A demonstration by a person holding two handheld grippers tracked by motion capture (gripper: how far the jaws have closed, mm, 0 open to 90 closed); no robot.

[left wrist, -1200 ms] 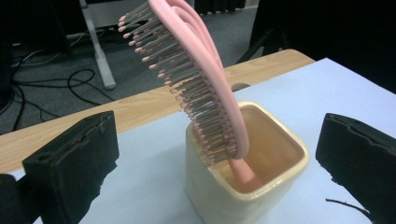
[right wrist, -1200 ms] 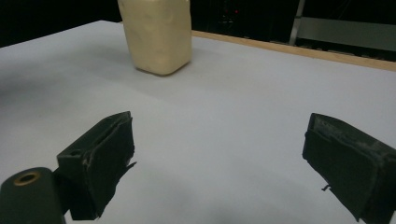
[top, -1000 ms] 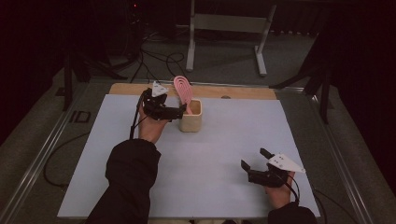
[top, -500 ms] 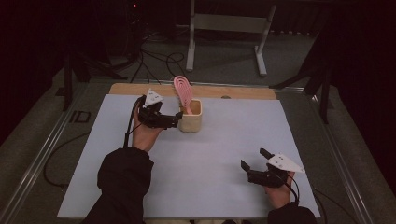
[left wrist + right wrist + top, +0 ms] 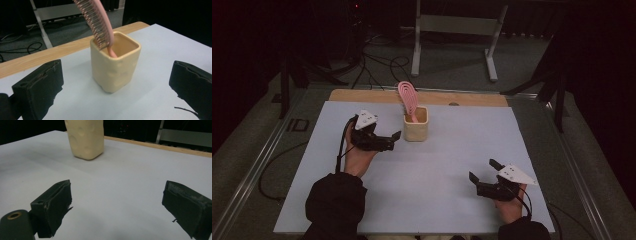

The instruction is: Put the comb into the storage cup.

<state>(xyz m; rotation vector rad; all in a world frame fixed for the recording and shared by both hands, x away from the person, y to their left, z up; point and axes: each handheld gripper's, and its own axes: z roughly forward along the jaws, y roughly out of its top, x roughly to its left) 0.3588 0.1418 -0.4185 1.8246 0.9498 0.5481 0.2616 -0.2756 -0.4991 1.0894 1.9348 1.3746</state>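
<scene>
Cream ceramic is the material of the one cup, which stands upright on the white tabletop near its far edge. One pink comb is leaned inside it, handle down. Two grippers are counted: the left gripper is held just beside the cup, its fingers released and empty; the right gripper is kept well apart, fingers also spread. The comb's teeth are seen closely in the left gripper view, while in the right gripper view the cup's lower body is met.

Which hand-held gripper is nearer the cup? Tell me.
The left hand-held gripper, just left of the cup; the right hand-held gripper sits far off at the table's near edge.
</scene>
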